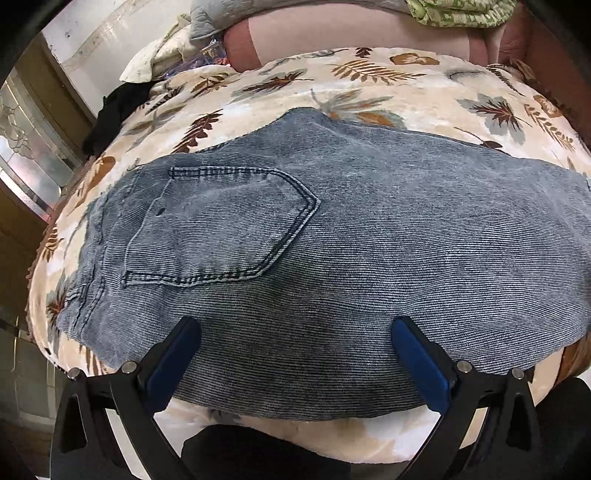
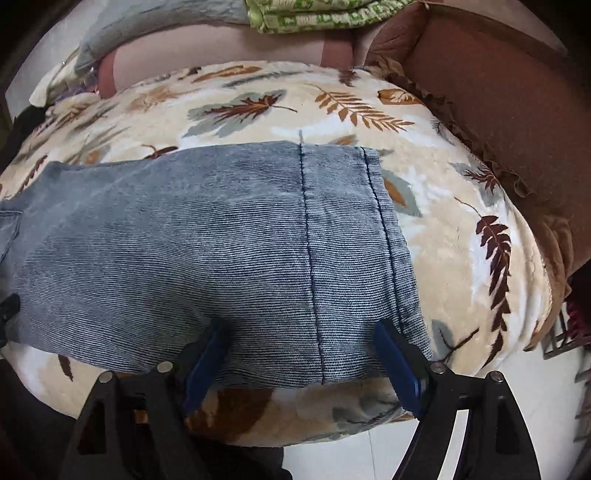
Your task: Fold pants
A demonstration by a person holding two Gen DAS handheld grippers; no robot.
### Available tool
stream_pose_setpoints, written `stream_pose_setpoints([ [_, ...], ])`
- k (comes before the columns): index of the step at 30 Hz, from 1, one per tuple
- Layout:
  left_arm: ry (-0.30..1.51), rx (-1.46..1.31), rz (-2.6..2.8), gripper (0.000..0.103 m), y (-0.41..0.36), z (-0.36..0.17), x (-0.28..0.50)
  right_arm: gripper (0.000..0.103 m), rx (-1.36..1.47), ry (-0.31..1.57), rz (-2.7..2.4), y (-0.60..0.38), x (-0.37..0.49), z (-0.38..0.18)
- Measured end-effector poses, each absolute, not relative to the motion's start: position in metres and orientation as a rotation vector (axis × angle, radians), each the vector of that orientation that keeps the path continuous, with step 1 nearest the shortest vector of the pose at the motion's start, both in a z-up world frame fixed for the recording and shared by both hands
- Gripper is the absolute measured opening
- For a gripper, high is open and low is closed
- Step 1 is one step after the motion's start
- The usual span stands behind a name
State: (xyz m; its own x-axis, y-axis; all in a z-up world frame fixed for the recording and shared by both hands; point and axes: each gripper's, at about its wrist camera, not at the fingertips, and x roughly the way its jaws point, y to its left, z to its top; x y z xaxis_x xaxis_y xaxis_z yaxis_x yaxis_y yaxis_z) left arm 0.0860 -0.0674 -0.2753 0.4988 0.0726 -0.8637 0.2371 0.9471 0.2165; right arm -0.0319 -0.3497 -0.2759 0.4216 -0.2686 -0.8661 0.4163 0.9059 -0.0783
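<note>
Both tools stand with jaws wide apart over the near edge of the pants, gripping nothing: the left tool (image 1: pixel 295 354) by the seat and back pocket (image 1: pixel 221 229), the right tool (image 2: pixel 299 354) by the leg hem (image 2: pixel 373 236). The pants (image 1: pixel 369 240) lie flat, seemingly already folded lengthwise, on the leaf-print blanket (image 1: pixel 369 85) of a sofa. Likely next: pinch the hem end and carry it toward the waist

Cream leaf-print blanket (image 1: pixel 369 85) spread over cushion. Green patterned cloth (image 1: pixel 465 13) at top, grey quilt (image 1: pixel 207 22) beside it. Black garment (image 1: pixel 110 110) at left edge. Brown sofa arm (image 2: pixel 498 92) at right.
</note>
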Motion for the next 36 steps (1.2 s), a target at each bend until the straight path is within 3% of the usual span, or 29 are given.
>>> stream_pose_setpoints([
  [17, 1.038, 0.312, -0.125, 0.103, -0.065, -0.269, 0.075, 0.087, 0.141, 1.079, -0.409, -0.349, -0.024, -0.273],
  [28, 0.763, 0.294, -0.199, 0.103, -0.082, -0.163, 0.022, 0.087, 0.064, 0.798, -0.319, -0.311, -0.052, -0.172],
  [36, 0.693, 0.294, -0.238, 0.103, -0.098, -0.125, -0.004, 0.087, 0.119, 0.719, -0.303, -0.312, -0.083, -0.143],
])
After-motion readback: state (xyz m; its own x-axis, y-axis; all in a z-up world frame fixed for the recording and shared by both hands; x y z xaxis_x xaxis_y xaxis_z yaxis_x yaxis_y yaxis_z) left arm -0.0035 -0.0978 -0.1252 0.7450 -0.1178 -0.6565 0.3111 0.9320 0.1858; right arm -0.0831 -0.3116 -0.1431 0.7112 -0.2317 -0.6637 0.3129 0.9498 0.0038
